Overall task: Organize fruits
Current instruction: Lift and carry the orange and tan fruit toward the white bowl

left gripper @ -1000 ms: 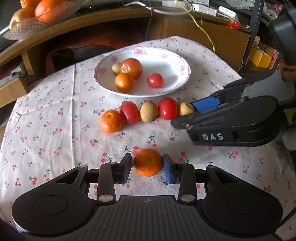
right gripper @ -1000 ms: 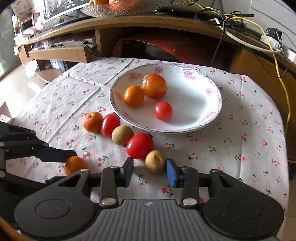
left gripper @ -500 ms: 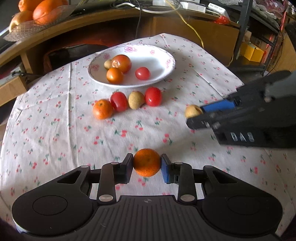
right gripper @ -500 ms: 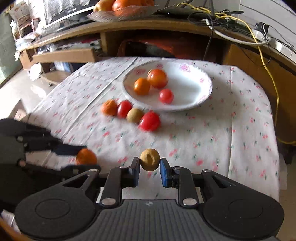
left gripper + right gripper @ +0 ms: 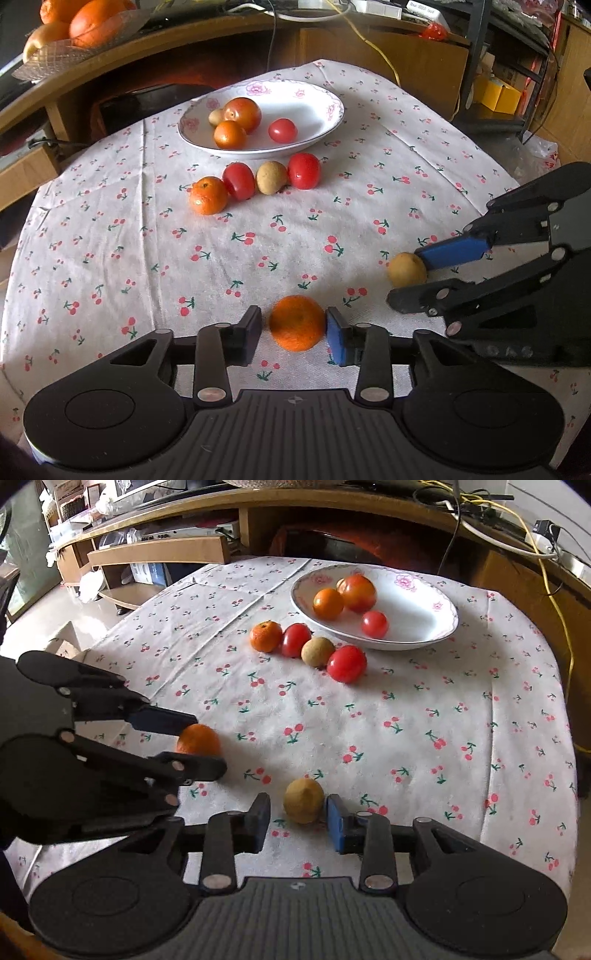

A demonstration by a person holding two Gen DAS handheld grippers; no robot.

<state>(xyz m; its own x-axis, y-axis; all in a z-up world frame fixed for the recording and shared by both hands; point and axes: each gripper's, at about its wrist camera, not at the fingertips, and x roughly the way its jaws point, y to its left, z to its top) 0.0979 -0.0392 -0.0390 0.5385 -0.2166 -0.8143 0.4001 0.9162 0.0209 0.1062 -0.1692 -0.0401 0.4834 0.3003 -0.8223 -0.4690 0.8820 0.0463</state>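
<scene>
A mandarin (image 5: 296, 323) rests on the cherry-print cloth between the fingers of my left gripper (image 5: 293, 332), which is open, with a gap at the black pad. My right gripper (image 5: 298, 812) is open too, around a brown round fruit (image 5: 303, 800) lying on the cloth. Each gripper shows in the other's view, left gripper (image 5: 207, 746) and right gripper (image 5: 404, 277). Farther back, a mandarin (image 5: 208, 195), tomato (image 5: 239, 181), brown fruit (image 5: 271, 177) and tomato (image 5: 303, 170) form a row in front of a white plate (image 5: 317, 99) with several fruits.
A glass bowl of oranges (image 5: 74, 33) sits on the curved wooden shelf (image 5: 184, 40) behind the table. Cables (image 5: 546, 572) hang at the back right. The table's near edge lies just below both grippers; bare cloth spans the middle.
Both grippers carried their fruit back toward the near edge, away from the row. Their fingers have since spread and both fruits now lie on the cloth.
</scene>
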